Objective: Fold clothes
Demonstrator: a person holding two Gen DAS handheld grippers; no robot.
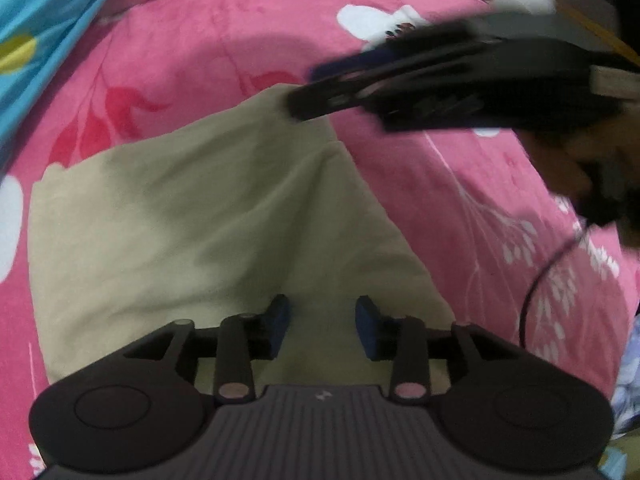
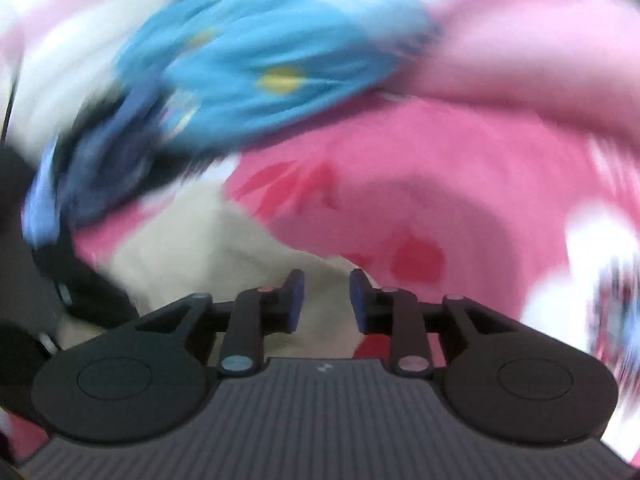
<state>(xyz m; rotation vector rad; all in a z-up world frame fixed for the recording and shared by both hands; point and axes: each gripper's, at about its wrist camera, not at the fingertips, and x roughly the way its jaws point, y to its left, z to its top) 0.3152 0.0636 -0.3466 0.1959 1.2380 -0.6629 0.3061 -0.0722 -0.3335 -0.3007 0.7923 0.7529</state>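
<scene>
The left gripper (image 1: 323,326) has black plastic arms and blue rubbery pads. Its jaws stand apart with nothing between them, just above a soft beige cloth garment (image 1: 200,216). The garment lies flat on a pink bed cover with red leaves and white flowers (image 1: 224,40). It looks smooth with a few gentle wrinkles. Its left edge is straight, its right edge runs slanted, and its near end is hidden behind the gripper.

The right gripper (image 2: 326,300) looks the same, and its jaws are open too, with only beige cloth (image 2: 192,256) and pink cover (image 2: 460,184) below them. From the left camera it (image 1: 304,98) reaches in from the right, with its tip at the garment's far corner. It is too blurry to tell if it touches the cloth.

A bright blue fabric with yellow spots (image 2: 280,52) lies further back. The right camera's view is very smeared, so shapes there are hard to make out.
</scene>
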